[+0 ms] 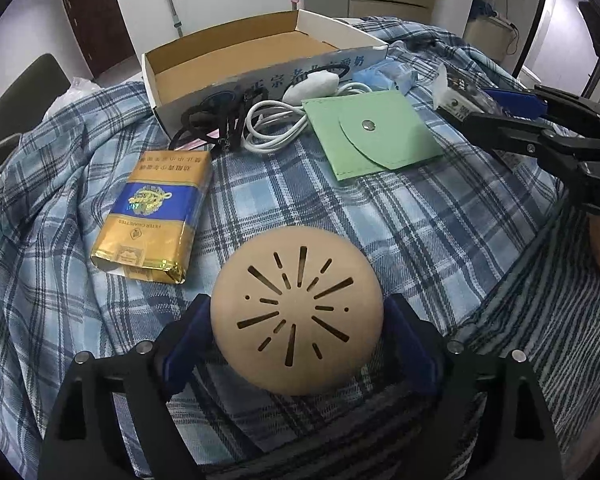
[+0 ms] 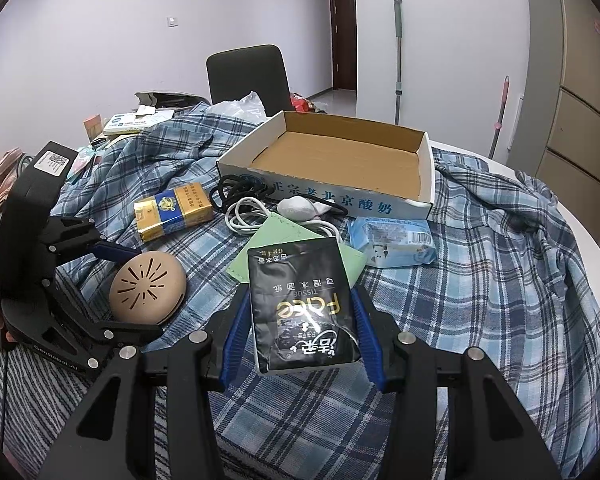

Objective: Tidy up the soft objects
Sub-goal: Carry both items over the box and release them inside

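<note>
My left gripper point(image 1: 296, 336) is shut on a tan dome-shaped object with slots point(image 1: 296, 308), also in the right wrist view point(image 2: 148, 282), held just above the plaid cloth. My right gripper point(image 2: 300, 320) is shut on a black tissue pack point(image 2: 300, 304) and shows at the right of the left wrist view point(image 1: 512, 116). An open cardboard box point(image 2: 428, 184) stands behind them, its inside bare. In front of it lie a green pouch point(image 1: 372, 132), a white cable point(image 1: 272, 124), a black cord point(image 1: 208, 120), a white rolled item point(image 1: 312, 84), a blue wipes pack point(image 2: 392, 240) and a gold cigarette pack point(image 1: 152, 212).
A blue plaid cloth point(image 2: 480, 272) covers the round table. A black chair point(image 2: 248, 72) stands behind it, with books and clutter point(image 2: 136, 120) at the far left. Mop handles point(image 2: 398, 60) lean on the wall. A striped cloth point(image 1: 548, 320) lies at the near edge.
</note>
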A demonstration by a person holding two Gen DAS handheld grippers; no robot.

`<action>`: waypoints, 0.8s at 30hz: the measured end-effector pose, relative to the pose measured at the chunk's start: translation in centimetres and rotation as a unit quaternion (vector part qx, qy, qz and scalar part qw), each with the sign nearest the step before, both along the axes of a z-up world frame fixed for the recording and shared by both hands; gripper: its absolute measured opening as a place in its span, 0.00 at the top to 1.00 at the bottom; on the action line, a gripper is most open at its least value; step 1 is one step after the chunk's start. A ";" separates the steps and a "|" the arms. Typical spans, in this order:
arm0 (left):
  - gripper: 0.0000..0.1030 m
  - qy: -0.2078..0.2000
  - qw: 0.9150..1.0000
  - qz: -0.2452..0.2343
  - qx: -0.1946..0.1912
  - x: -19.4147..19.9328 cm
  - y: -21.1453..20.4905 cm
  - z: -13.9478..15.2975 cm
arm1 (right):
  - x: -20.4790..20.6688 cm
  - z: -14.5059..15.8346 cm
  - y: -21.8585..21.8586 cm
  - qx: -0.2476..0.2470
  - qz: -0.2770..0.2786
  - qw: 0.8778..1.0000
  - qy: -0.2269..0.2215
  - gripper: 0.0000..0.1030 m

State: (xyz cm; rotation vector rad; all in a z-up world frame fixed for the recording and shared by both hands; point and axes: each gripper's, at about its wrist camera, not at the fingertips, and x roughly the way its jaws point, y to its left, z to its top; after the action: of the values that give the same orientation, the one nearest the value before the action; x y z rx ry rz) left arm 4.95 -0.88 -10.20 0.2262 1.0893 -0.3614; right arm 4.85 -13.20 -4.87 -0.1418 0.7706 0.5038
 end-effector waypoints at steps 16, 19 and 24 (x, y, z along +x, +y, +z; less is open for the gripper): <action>0.25 -0.165 0.983 0.035 -0.072 -3.7 3.1 4.9 | -1.0 1.0 -0.6 0.012 -0.008 0.999 -0.045 0.53; 0.25 -0.196 0.977 0.048 -0.075 -4.3 3.1 6.5 | -1.2 1.9 -0.9 0.013 -0.023 0.997 -0.066 0.54; 0.25 -0.269 0.958 0.053 -0.087 -5.0 1.8 10.9 | -1.8 5.5 -1.2 0.020 -0.051 0.991 -0.119 0.54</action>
State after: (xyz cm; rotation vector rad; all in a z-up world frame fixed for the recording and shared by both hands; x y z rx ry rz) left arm -0.03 0.96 0.68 0.0989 0.5251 -0.2743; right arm 3.06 -14.42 0.67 -0.1217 0.5307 0.3962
